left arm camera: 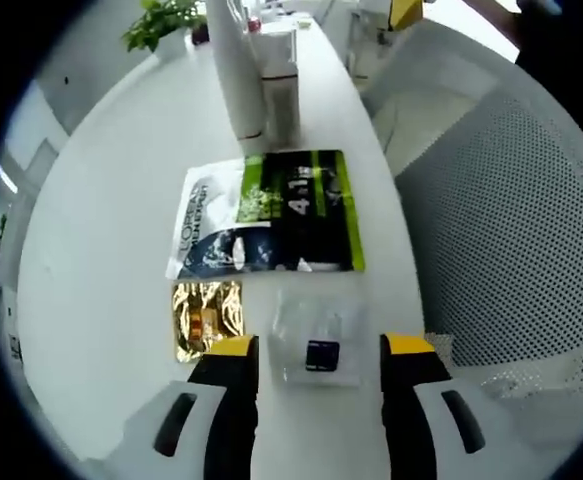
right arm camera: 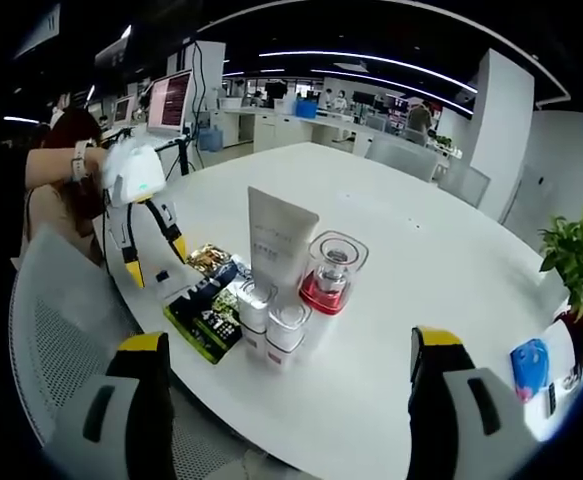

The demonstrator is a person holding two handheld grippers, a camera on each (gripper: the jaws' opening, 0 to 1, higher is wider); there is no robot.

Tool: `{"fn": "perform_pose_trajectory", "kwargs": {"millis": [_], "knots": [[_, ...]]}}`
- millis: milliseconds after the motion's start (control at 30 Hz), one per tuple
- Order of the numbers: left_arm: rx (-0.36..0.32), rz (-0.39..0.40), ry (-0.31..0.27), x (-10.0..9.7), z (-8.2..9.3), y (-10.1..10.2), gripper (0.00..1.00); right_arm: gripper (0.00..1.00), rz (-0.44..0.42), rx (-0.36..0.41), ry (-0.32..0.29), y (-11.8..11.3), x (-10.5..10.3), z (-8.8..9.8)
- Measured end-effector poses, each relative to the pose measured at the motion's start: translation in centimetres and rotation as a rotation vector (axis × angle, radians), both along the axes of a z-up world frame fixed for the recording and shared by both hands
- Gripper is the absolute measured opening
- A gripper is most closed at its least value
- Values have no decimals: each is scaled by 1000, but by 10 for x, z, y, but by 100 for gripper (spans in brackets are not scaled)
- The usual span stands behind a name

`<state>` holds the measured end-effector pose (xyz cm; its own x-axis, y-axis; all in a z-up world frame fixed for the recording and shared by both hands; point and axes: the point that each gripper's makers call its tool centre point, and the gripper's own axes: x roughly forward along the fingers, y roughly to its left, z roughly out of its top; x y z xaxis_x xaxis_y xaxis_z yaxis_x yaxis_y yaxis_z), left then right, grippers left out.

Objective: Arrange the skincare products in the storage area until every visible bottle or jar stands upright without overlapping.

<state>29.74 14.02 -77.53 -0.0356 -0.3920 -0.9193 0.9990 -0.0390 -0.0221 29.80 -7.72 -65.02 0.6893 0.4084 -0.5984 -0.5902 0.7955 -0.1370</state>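
My left gripper (left arm camera: 321, 346) is open, low over the white table (left arm camera: 111, 200), its yellow-tipped jaws on either side of a small clear packet (left arm camera: 319, 338) holding something dark blue. A gold sachet (left arm camera: 208, 318) lies just left of it, and a flat green and blue sachet (left arm camera: 271, 215) lies beyond. Further off, a white tube (left arm camera: 236, 70) stands upright beside clear-capped bottles (left arm camera: 283, 100). My right gripper (right arm camera: 291, 340) is open and empty, some way back from the white tube (right arm camera: 276, 240), a clear jar with a red base (right arm camera: 331, 272) and two clear-capped bottles (right arm camera: 271, 315). The left gripper (right arm camera: 156, 258) hangs near the flat sachet (right arm camera: 206, 322).
A white mesh chair (left arm camera: 511, 220) stands against the table's edge, seen also as the chair (right arm camera: 51, 330). A person's hand (right arm camera: 76, 160) holds the left gripper. A potted plant (right arm camera: 571, 250) and a blue item (right arm camera: 531, 365) sit far along the table. Desks and monitors stand behind.
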Motion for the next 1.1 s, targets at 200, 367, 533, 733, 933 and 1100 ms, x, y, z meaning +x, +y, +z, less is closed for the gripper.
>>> {"fn": "perform_pose_trajectory", "kwargs": {"millis": [200,367,533,733,933,1100], "knots": [[-5,4,-18,1,-4,2,42,100,-4,3,-1,0,1,0],[-6,24,-24,2,-8,5,40,100,-5,2,2,-1,0,-1],[-25,43,-27,2,-11,5,38,100,-8,2,2,-2,0,-1],[-23,74,-27,2,-10,6,37,100,-8,-1,7,-2,-1,-3],[-11,99,-24,3,-10,2,37,100,-5,0,8,0,0,-3],[-3,127,-23,4,-10,0,37,100,-8,-1,8,-1,-1,-3]]}}
